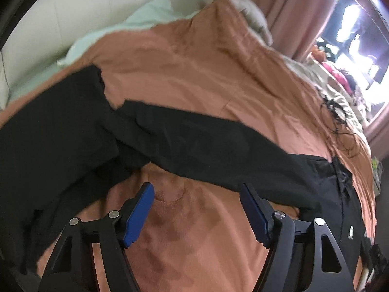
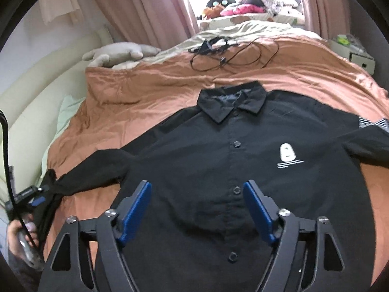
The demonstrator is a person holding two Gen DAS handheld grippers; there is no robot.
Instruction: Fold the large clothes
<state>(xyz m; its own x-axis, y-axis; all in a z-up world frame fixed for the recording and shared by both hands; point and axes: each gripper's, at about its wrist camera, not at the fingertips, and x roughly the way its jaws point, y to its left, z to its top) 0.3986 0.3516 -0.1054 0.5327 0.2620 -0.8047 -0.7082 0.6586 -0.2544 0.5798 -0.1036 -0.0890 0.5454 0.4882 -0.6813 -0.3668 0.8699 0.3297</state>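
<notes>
Black shirt (image 2: 218, 160) spread face-up on orange bedspread (image 2: 150, 97), right claw (image 2: 197, 209) open above its buttons

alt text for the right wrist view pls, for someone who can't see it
A black button-up shirt with a white chest logo lies face up on an orange bedspread. The right tongs hover open above its buttons. Black cables lie beyond the collar.

Black collared shirt (image 2: 218, 160), laid face up on a bed.
Buttoned front, collar toward the far side, white emblem on the chest; body flat, both sleeves spread outward, one sleeve end bunched at the bed's edge.
</notes>
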